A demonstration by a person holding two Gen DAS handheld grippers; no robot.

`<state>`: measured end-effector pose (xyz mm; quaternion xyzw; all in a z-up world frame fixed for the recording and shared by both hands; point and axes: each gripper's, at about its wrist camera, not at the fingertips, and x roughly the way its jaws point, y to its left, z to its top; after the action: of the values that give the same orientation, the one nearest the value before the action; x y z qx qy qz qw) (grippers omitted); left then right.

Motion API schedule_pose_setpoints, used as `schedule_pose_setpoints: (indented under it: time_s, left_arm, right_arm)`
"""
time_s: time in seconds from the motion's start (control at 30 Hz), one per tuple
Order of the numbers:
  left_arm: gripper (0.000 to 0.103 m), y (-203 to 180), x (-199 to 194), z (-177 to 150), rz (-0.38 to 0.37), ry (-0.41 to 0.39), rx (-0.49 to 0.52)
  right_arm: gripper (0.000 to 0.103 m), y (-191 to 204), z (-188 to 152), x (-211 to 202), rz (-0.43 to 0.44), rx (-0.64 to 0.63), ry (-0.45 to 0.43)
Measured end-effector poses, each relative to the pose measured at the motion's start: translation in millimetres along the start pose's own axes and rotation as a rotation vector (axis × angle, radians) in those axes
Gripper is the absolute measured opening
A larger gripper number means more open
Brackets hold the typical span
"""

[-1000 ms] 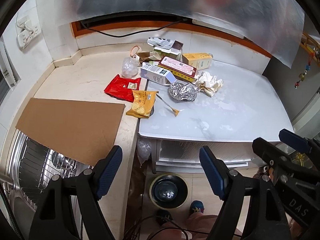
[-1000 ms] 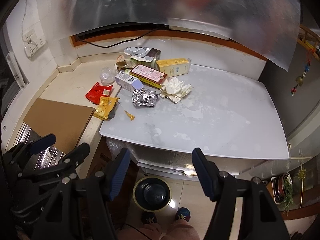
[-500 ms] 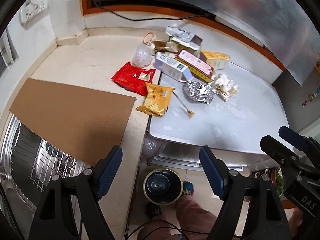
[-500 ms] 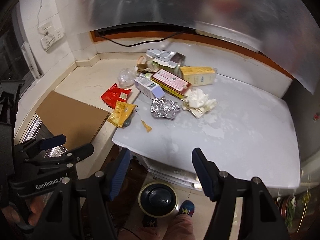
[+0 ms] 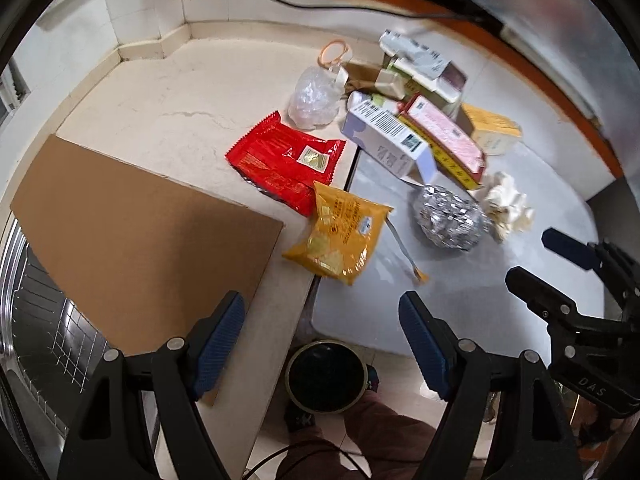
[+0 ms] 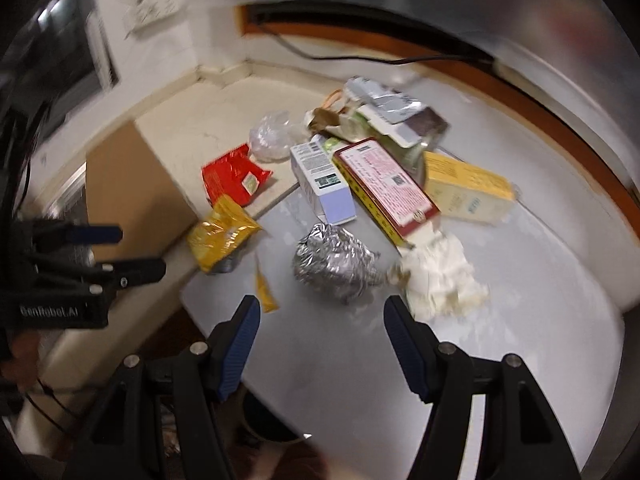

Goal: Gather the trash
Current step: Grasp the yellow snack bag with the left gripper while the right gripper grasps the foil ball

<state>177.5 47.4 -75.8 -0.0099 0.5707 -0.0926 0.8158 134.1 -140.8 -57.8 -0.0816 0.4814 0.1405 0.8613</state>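
From the left wrist view, my left gripper hangs released, nothing between its blue pads, above the near edge where the beige surface meets the white one. The crinkled yellow snack packet lies just beyond it, slightly right, its long axis running near-left to far-right across the seam. The flat red foil wrapper touches it on the far side. The crumpled silver foil ball sits further right, nearer the right gripper, whose body reads "DAS". The round black bin stands on the floor below.

From the right wrist view, blurred, my right gripper is also released and empty. The foil ball lies straight ahead, just beyond the pads, so I judge this hand nearer to it. The crumpled white tissue sits just right of it. The left gripper's body reads "GenRobot.AI"; the print on the pink-and-red box is unreadable.
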Motion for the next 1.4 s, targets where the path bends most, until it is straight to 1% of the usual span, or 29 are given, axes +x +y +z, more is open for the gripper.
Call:
schedule_pose_setpoints:
  time_s: [0.1, 0.2, 0.33, 0.47, 0.53, 0.6, 0.67, 0.77, 0.83, 0.93, 0.97, 1.03, 1.07, 1.17, 1.27, 1.4]
  left_arm:
    - [0.078, -1, 19, 11, 0.027, 0.027, -0.013]
    - [0.078, -3, 36, 20, 0.041, 0.046, -0.019]
    - [0.078, -6, 57, 30, 0.07, 0.073, -0.022]
    - [0.078, -11, 72, 36, 0.088, 0.092, -0.019]
    - [0.078, -14, 77, 37, 0.098, 0.101, -0.017]
    - [0.078, -17, 81, 39, 0.107, 0.108, -0.016]
    - [0.076, -20, 86, 41, 0.112, 0.116, -0.021]
    - [0.065, -25, 96, 46, 0.111, 0.132, -0.036]
    - [0.062, -27, 99, 49, 0.113, 0.123, -0.036]
    - [0.053, -33, 98, 51, 0.114, 0.109, -0.042]
    - [0.04, -34, 97, 51, 0.121, 0.104, -0.042]
    - [0.037, -36, 96, 51, 0.108, 0.104, -0.051]
    - [0.033, -37, 91, 49, 0.11, 0.099, -0.053]
    - [0.032, -44, 87, 47, 0.136, 0.082, -0.046]
    - [0.032, -52, 75, 42, 0.145, 0.058, -0.038]
    - [0.032, -58, 57, 33, 0.133, 0.024, -0.039]
  right_arm:
    - [0.066, -3, 8, 18, 0.007, -0.109, -0.002]
    - [0.066, -3, 15, 35, 0.041, -0.213, 0.0]
    - [0.066, -1, 20, 55, 0.063, -0.323, 0.017]
    - [0.066, -1, 22, 68, 0.085, -0.388, 0.041]
    - [0.064, -3, 21, 74, 0.096, -0.408, 0.055]
    - [0.062, -5, 21, 78, 0.108, -0.414, 0.064]
    - [0.055, -7, 19, 79, 0.136, -0.417, 0.064]
    - [0.053, -8, 16, 79, 0.151, -0.426, 0.049]
    - [0.053, -10, 15, 79, 0.164, -0.418, 0.041]
    - [0.052, -16, 13, 77, 0.192, -0.393, 0.022]
    - [0.052, -18, 13, 77, 0.207, -0.382, 0.014]
    - [0.051, -23, 13, 73, 0.233, -0.359, -0.006]
    - [0.051, -25, 13, 70, 0.245, -0.348, -0.016]
    - [0.051, -33, 14, 62, 0.268, -0.307, -0.038]
    - [0.051, -38, 16, 54, 0.288, -0.261, -0.056]
    - [0.051, -46, 16, 38, 0.305, -0.177, -0.085]
